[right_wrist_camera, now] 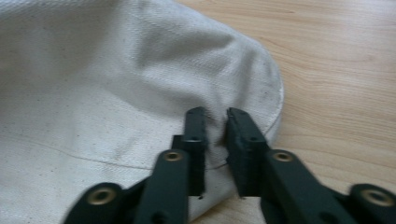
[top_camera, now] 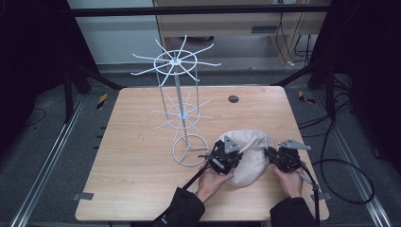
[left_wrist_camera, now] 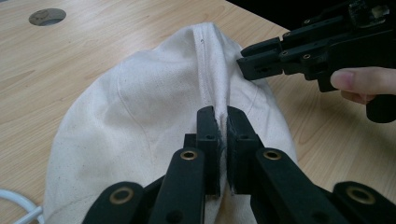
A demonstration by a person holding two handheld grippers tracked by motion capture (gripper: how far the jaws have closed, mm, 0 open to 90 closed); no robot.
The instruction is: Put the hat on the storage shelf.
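A cream cloth hat [top_camera: 253, 144] lies on the wooden table [top_camera: 137, 161], right of centre and near the front. My left gripper [top_camera: 238, 157] is at the hat's left side, shut on a raised fold of the fabric [left_wrist_camera: 212, 70]; the pinch shows in the left gripper view [left_wrist_camera: 222, 122]. At the hat's right side my right gripper [top_camera: 269, 154] is shut on the cloth just inside the rim [right_wrist_camera: 215, 122]. The right gripper's tips [left_wrist_camera: 250, 65] also press the hat [left_wrist_camera: 135, 107] in the left gripper view. The hat [right_wrist_camera: 93, 70] rests flat on the table.
A tall white wire rack [top_camera: 177, 90] with two tiers of radiating hooks stands left of the hat; its ring base [top_camera: 190, 150] lies close to my left gripper. A round hole [top_camera: 233, 99] sits near the table's far edge. Cables trail off to the right.
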